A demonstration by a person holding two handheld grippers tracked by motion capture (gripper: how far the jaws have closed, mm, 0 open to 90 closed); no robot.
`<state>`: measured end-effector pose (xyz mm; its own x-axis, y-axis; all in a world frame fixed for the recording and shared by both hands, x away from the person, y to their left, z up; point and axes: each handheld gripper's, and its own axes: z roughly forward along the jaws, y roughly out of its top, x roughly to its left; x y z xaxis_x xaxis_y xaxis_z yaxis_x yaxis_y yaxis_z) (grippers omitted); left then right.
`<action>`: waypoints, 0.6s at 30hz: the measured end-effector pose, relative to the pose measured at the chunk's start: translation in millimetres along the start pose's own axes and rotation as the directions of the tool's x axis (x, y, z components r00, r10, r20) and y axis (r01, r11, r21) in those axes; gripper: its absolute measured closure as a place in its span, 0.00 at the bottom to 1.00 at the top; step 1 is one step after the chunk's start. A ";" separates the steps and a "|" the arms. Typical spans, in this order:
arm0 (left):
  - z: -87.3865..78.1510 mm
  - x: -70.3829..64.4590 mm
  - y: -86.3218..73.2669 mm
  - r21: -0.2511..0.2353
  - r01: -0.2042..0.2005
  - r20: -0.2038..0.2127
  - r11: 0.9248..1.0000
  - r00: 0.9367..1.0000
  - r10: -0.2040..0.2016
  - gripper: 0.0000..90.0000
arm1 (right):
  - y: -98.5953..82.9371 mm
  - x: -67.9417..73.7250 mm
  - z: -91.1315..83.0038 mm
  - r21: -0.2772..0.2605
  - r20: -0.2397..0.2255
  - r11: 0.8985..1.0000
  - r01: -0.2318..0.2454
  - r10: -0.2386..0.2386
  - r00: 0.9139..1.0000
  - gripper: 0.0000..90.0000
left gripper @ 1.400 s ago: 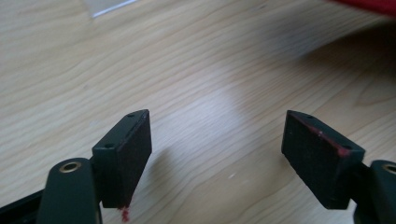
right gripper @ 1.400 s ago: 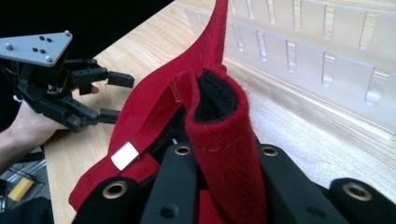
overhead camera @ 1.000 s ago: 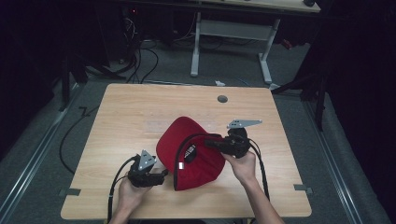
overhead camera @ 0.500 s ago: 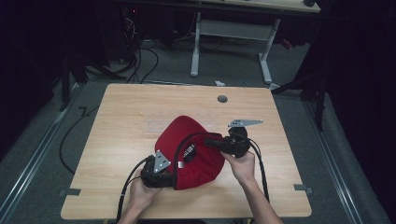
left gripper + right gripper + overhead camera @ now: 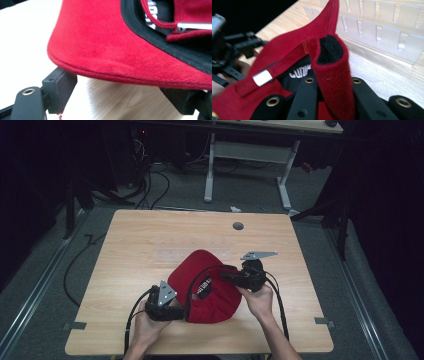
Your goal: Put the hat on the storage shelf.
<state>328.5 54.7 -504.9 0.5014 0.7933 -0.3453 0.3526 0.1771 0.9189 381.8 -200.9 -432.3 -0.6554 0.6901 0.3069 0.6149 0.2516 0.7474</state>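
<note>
A red cap (image 5: 210,287) lies upside down on the table (image 5: 150,250), near the middle of its near edge, between the two hand-held grippers; its black sweatband and an inner label (image 5: 202,287) face up. The right gripper (image 5: 332,87) pinches a folded piece of the cap's rim, red cloth with black lining standing up between the pressed jaws; beside it runs the back strap with its small metal buckle (image 5: 262,77). The left gripper (image 5: 120,97) sits at the near left side of the cap with its jaws spread, the brim (image 5: 112,57) lying across the gap above them; it grips nothing yet. The cap looks light and soft; the crown cloth folds easily and will sag if lifted from one point, while the brim seems stiff and keeps its curve; so the brim edge or the banded rim look like the surest places to hold, and thin loose cloth could slip from the jaws.
</note>
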 end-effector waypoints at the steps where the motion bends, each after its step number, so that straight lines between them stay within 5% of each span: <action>1: 0.0 0.0 0.0 0.000 0.000 0.000 1.000 1.000 0.000 0.19 | 0.0 0.0 0.0 0.000 0.000 1.000 0.000 0.000 1.000 0.94; 10: -3.4 1.3 4.8 -0.027 -0.026 -0.020 0.999 0.999 0.026 0.18 | -11.9 1.2 2.1 0.045 0.033 0.999 -0.011 0.010 0.999 0.94; 14: -4.3 0.1 6.8 -0.039 -0.116 -0.045 0.992 0.992 0.115 0.18 | -13.0 1.6 2.1 0.082 0.041 0.997 0.000 -0.003 0.999 0.94; 18: -6.2 -2.3 10.3 -0.047 -0.146 -0.028 0.988 0.989 0.145 0.18 | -14.5 -0.3 0.5 0.095 0.025 0.995 -0.004 0.001 1.000 0.94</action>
<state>326.1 58.3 -493.5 0.5247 0.8267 -0.2030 0.2382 0.0864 0.9674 373.3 -204.4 -443.5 -0.6433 0.7073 0.2931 0.6563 0.3123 0.6868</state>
